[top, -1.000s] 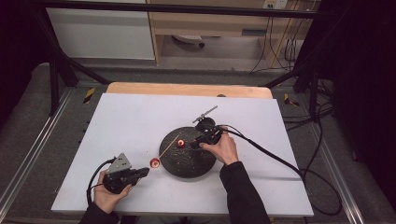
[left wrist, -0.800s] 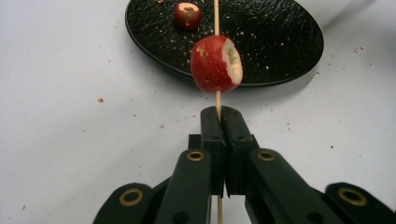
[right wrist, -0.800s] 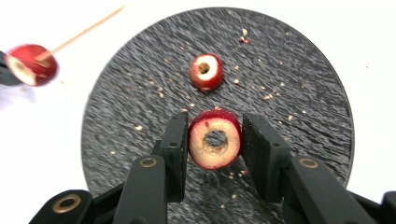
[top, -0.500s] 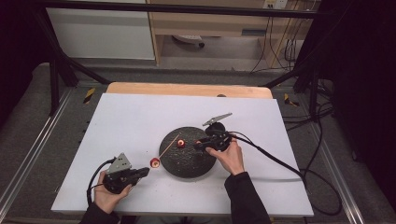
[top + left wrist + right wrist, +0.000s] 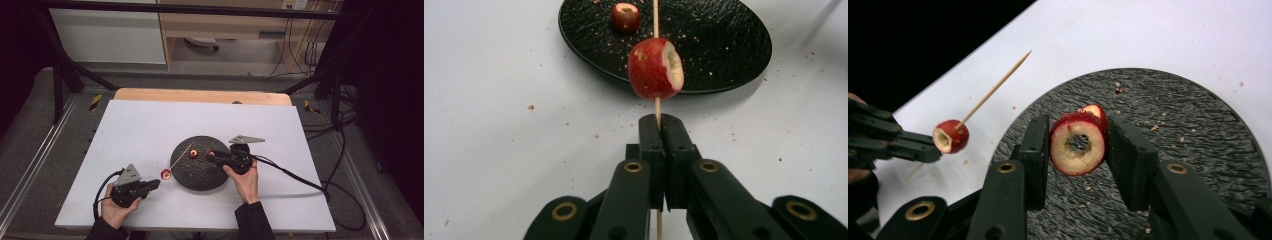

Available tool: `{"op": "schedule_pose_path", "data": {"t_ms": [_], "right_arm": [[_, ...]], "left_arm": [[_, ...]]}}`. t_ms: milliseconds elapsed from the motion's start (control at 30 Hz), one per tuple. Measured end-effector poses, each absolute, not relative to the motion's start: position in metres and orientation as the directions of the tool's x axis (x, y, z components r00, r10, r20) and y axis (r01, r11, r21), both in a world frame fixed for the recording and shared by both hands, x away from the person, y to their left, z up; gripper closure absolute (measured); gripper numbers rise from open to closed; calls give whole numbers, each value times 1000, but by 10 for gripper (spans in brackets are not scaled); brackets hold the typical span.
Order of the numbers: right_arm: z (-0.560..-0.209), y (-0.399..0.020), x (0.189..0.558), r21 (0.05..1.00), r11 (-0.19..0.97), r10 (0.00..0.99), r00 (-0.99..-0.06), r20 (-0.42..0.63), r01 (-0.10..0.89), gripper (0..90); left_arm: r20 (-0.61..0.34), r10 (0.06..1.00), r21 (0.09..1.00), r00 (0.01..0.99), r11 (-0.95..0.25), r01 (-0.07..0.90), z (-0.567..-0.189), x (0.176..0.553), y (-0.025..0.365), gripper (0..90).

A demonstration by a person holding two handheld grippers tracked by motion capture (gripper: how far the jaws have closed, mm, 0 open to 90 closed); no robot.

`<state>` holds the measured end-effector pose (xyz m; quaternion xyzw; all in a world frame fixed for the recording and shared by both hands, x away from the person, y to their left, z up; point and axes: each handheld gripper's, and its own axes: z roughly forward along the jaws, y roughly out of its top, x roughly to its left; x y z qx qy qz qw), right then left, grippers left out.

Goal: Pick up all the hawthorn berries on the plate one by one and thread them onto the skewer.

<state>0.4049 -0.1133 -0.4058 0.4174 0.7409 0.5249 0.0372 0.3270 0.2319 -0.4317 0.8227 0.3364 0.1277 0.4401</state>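
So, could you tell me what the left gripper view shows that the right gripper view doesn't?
Left gripper view: the left gripper seen close, its jaws shut on the skewer just below the speared fruit. Right gripper view: the right gripper shut on a cored fruit, hole facing the camera, and the skewer's pointed tip. Shared: skewer, speared fruit, black plate, white table.

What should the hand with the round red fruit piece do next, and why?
Probably carry the cored fruit piece toward the skewer's free tip and line up its hole. The right gripper grips it over the black plate; the left gripper holds the skewer, one fruit already threaded.
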Motion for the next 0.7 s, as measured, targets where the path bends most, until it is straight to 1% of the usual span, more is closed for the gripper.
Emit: {"op": "schedule_pose_path", "data": {"t_ms": [267,400,700], "right_arm": [[-417,-119,394,836,-87,653,-603,459,542,630],[-421,-120,390,844,-153,656,-586,476,514,630],[-427,-119,390,870,-236,670,-576,469,433,630]], "left_arm": [[-90,668,810,738,-382,444,-431,327,232,882],[-90,666,810,740,-383,443,-432,326,231,882],[-91,663,812,743,-383,441,-431,325,229,882]]}}
